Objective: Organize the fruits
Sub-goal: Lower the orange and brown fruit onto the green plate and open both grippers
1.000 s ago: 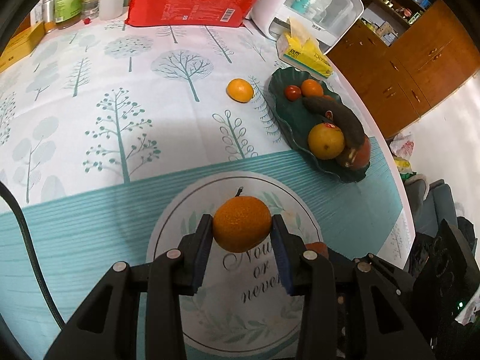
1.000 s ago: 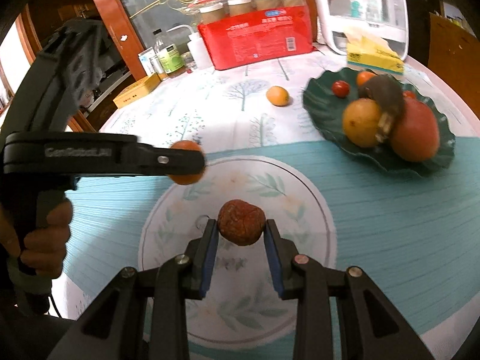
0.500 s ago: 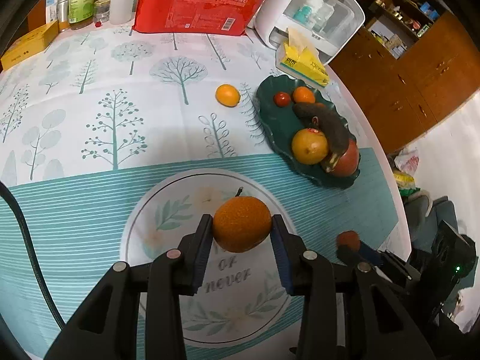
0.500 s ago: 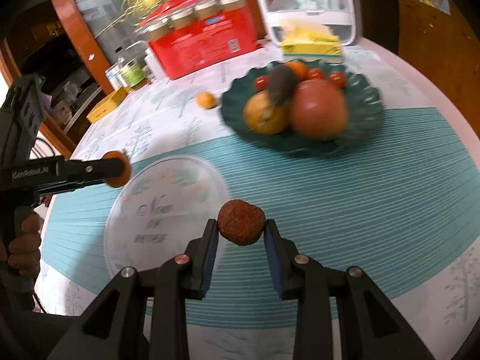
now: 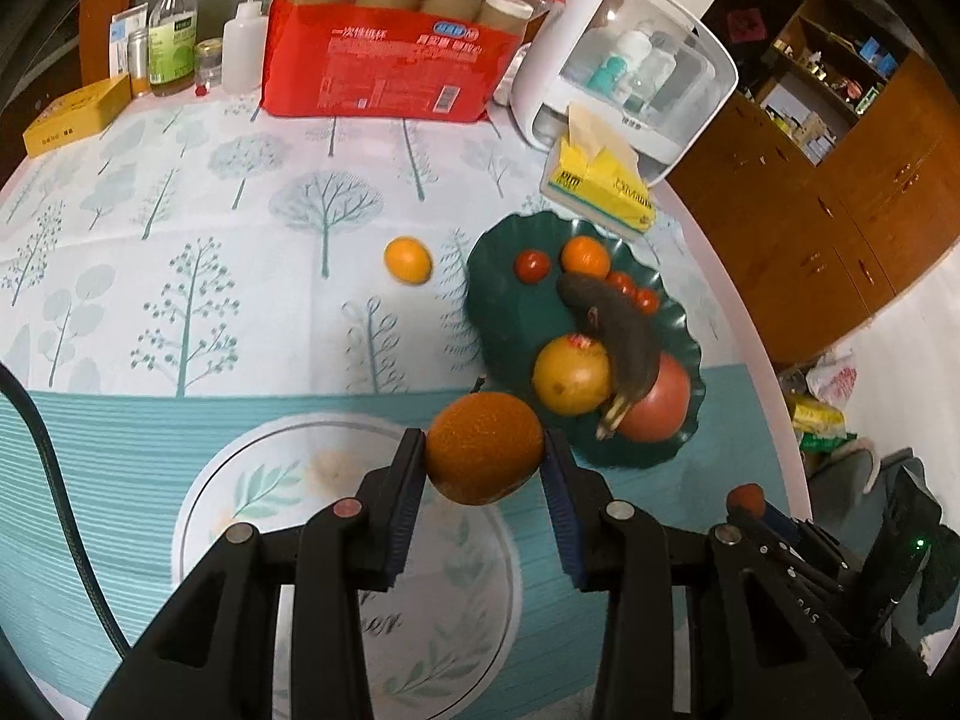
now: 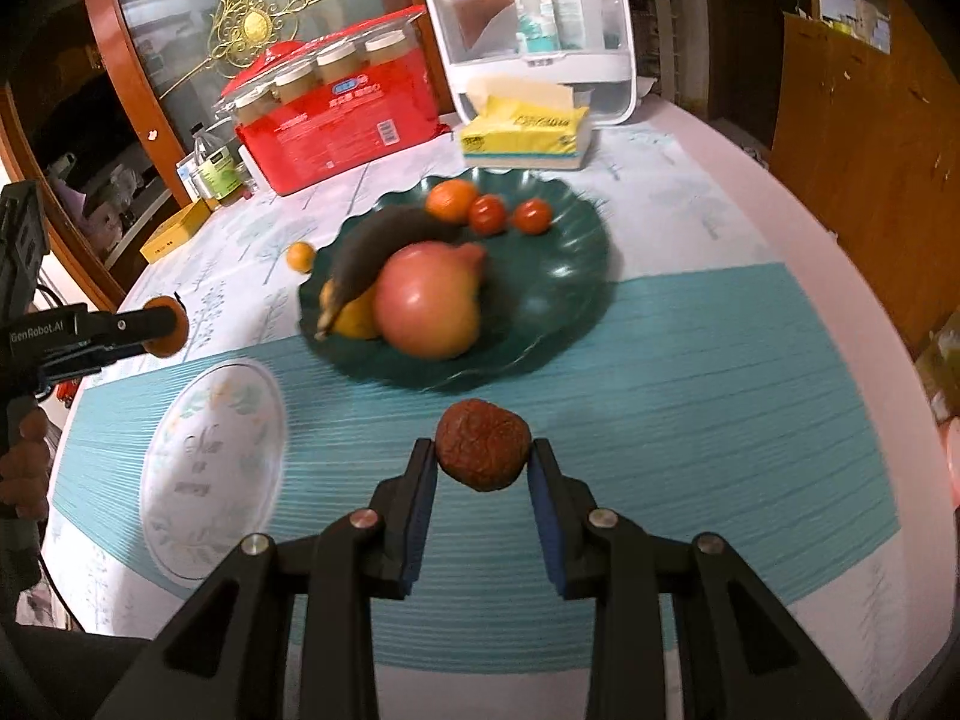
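Note:
My left gripper [image 5: 483, 450] is shut on an orange tangerine [image 5: 485, 447] and holds it in the air over the near left edge of the dark green fruit plate [image 5: 498, 324]. My right gripper [image 6: 483, 456] is shut on a wrinkled dark red fruit [image 6: 483, 452], held above the teal cloth in front of the plate [image 6: 558, 294]. The plate holds a pomegranate [image 6: 432, 306], a yellow fruit [image 5: 570, 378], a blackened banana [image 5: 618, 330], a small orange and cherry tomatoes. A loose small orange [image 5: 408, 260] lies on the cloth left of the plate.
A white round printed mat [image 6: 210, 462] lies left of the plate. At the back stand a red pack of paper cups [image 5: 390, 66], a white storage box [image 5: 630, 72], a yellow tissue pack [image 5: 600, 186], bottles [image 5: 171, 36] and a yellow box [image 5: 78, 114]. Wooden cabinets are on the right.
Both grippers have moved toward the green plate with their fruits. The left one shifted right from over the white mat; the right one swung to face the plate from its front.

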A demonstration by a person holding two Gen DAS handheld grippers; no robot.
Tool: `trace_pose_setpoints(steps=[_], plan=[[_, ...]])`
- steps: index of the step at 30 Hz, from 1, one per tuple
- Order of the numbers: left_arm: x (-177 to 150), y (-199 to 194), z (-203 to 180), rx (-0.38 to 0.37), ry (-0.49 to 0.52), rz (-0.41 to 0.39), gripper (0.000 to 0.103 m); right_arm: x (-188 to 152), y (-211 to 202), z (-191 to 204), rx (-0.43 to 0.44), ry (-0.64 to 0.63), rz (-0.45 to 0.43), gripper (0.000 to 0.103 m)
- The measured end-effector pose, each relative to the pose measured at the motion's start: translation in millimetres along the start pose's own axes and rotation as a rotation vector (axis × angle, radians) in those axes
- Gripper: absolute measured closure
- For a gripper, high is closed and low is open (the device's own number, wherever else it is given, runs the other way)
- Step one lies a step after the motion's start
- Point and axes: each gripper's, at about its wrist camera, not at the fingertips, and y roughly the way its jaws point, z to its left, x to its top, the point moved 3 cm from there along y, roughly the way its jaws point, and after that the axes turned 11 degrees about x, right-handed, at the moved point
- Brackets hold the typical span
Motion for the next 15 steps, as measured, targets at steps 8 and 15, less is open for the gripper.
trace_pose_setpoints(steps=[8, 15], plan=[[25, 8, -26, 0.031, -0.017, -0.053, 0.066, 34, -3, -33, 0.009, -0.08, -0.014, 0.072], [49, 19, -45, 0.039, -0.031, -0.089, 0.065, 64, 8, -44, 0.042, -0.132, -0.015, 0.072]])
